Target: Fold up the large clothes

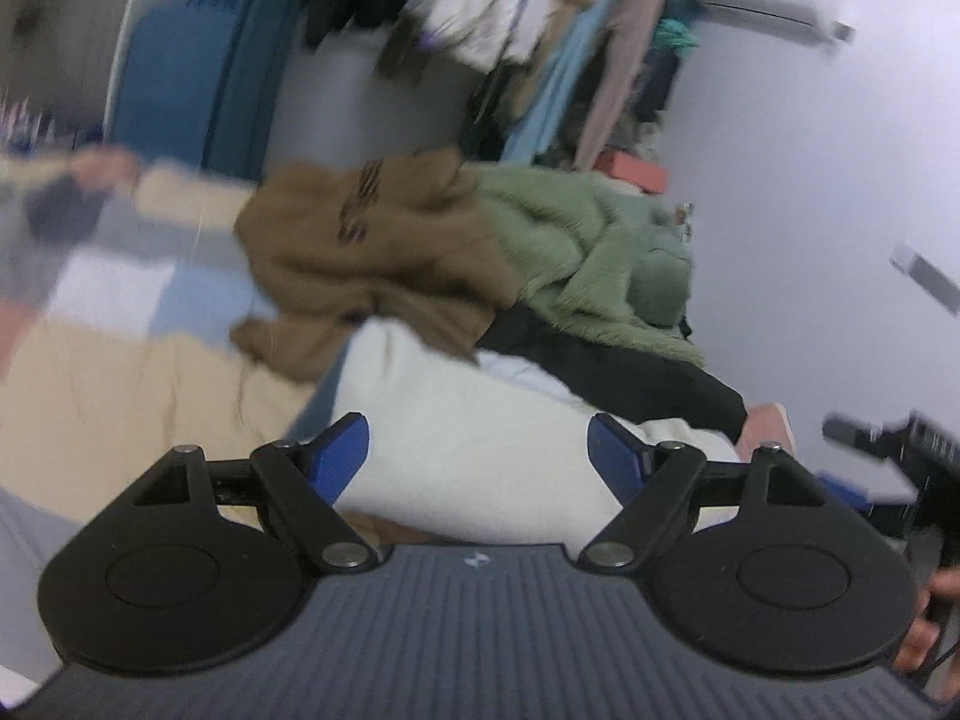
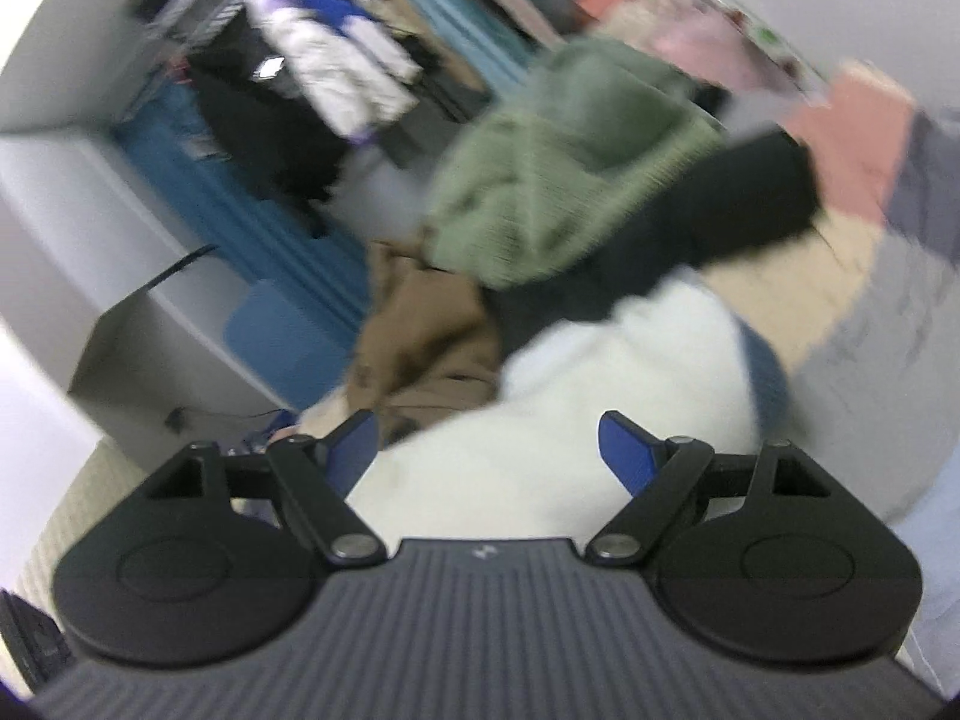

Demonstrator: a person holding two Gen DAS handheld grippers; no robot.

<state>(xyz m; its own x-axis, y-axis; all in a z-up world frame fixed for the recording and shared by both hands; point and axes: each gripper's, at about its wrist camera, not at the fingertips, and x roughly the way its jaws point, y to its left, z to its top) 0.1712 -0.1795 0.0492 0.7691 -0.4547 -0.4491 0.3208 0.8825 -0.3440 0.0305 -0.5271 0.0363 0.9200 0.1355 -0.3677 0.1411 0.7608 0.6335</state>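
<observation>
The left gripper (image 1: 477, 450) was seen with its blue-padded jaws spread wide and nothing caught between them; the right gripper (image 2: 489, 450) was likewise spread and empty. Both were held above a thick cream-white garment (image 1: 480, 420), which lay bundled on a patchwork bedspread of beige, grey, pink and pale blue panels (image 1: 108, 396). In neither view was the cloth touched by a pad.

Just beyond the white garment, a crumpled brown hooded top with dark lettering (image 1: 372, 258) was heaped against a fuzzy sage-green fleece (image 1: 576, 252), and a black garment (image 1: 630, 372) was wedged under the fleece, touching the white one.

A risk was judged from this crowding: were the white garment gripped near its far edge, the black or brown cloth could be pinched along with it and dragged into the fold. Its bulk might also slip from wide jaws if too little fabric was taken. Heavy blur in both views made the edges hard to place.

Farther off, a rail of hanging clothes (image 1: 528, 18) and a blue ribbed panel (image 1: 198, 84) were seen, well apart from the work.
</observation>
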